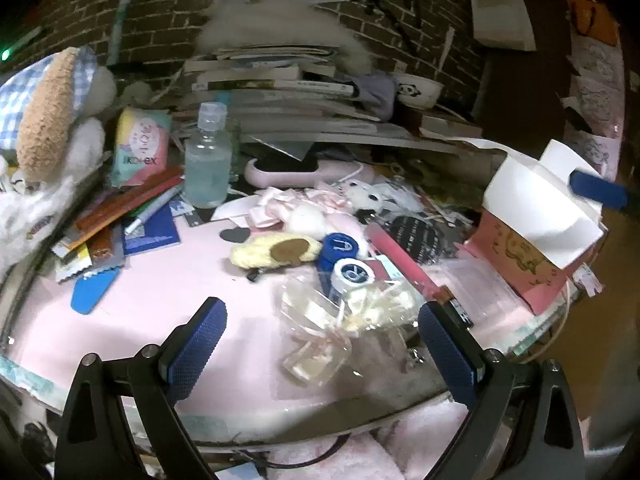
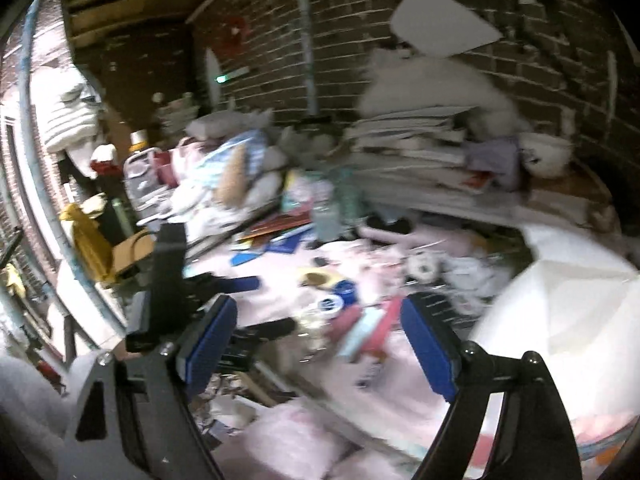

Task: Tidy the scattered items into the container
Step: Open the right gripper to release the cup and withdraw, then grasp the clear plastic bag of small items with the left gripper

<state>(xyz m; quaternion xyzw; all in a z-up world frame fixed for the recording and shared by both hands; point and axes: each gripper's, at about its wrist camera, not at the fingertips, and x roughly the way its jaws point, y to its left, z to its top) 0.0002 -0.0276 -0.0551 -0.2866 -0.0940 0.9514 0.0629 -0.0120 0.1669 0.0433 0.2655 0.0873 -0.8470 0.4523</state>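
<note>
Scattered on the pink tabletop (image 1: 152, 300) are an avocado-shaped plush clip (image 1: 276, 252), a blue and white lens case (image 1: 346, 260), a pink tube (image 1: 404, 264) and clear plastic packets (image 1: 320, 328). My left gripper (image 1: 320, 346) is open just above the packets, which lie between its blue fingers. The container, a pink box with white flaps (image 1: 532, 216), stands at the right edge. One blue finger of the right gripper (image 1: 598, 190) rests against its flap. In the blurred right wrist view, my right gripper (image 2: 320, 340) is open and holds nothing, with the white box (image 2: 560, 300) just outside its right finger.
A clear bottle (image 1: 208, 160), a pad packet (image 1: 140, 148), pens and sachets (image 1: 120, 216) and a plush toy (image 1: 48, 120) crowd the left. A stack of books (image 1: 280, 84) and a bowl (image 1: 420, 88) line the brick wall. The table's front edge (image 1: 280, 420) runs below my fingers.
</note>
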